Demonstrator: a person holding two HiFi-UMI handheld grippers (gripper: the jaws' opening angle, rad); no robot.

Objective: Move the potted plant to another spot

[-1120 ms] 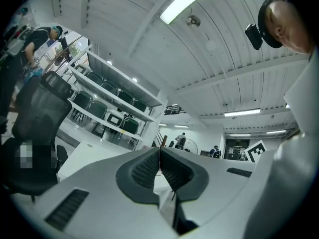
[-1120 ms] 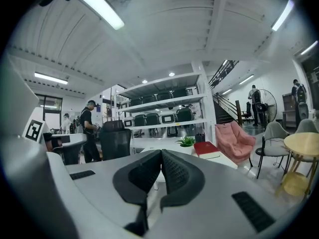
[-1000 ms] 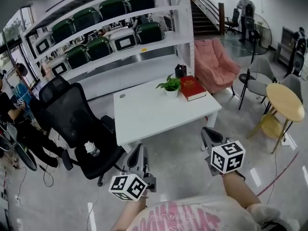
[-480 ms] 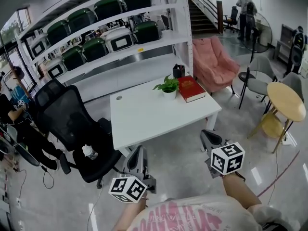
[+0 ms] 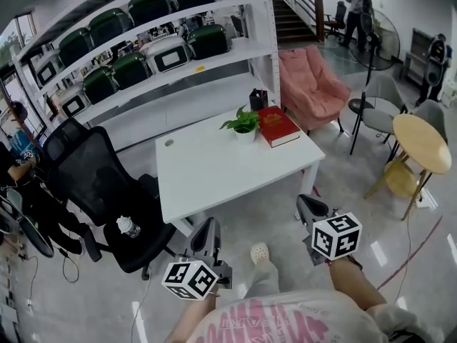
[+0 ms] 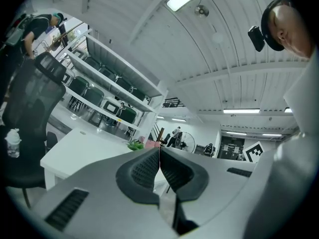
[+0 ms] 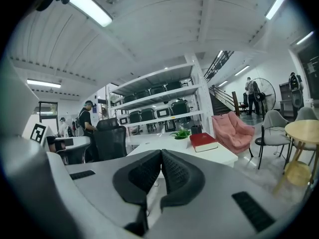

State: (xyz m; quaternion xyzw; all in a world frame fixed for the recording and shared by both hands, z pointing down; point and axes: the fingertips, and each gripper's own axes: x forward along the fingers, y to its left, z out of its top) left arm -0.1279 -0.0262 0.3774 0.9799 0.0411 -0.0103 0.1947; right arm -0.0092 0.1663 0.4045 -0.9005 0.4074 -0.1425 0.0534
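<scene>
shoe appeared — potted plant untouched

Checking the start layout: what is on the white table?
On the table stand a potted plant, a red book beside it and a black holder behind. The holder's contents cannot be seen.

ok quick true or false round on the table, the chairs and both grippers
1. The potted plant stands on the white table beside the red book. True.
2. The right gripper is shut on the plant's pot. False: its jaws are together on nothing, short of the table.
3. A water bottle rests on the seat of the black office chair. True.
4. The armchair behind the table is green. False: it is pink.
5. The left gripper is open. False: its jaws are together, empty.
</scene>
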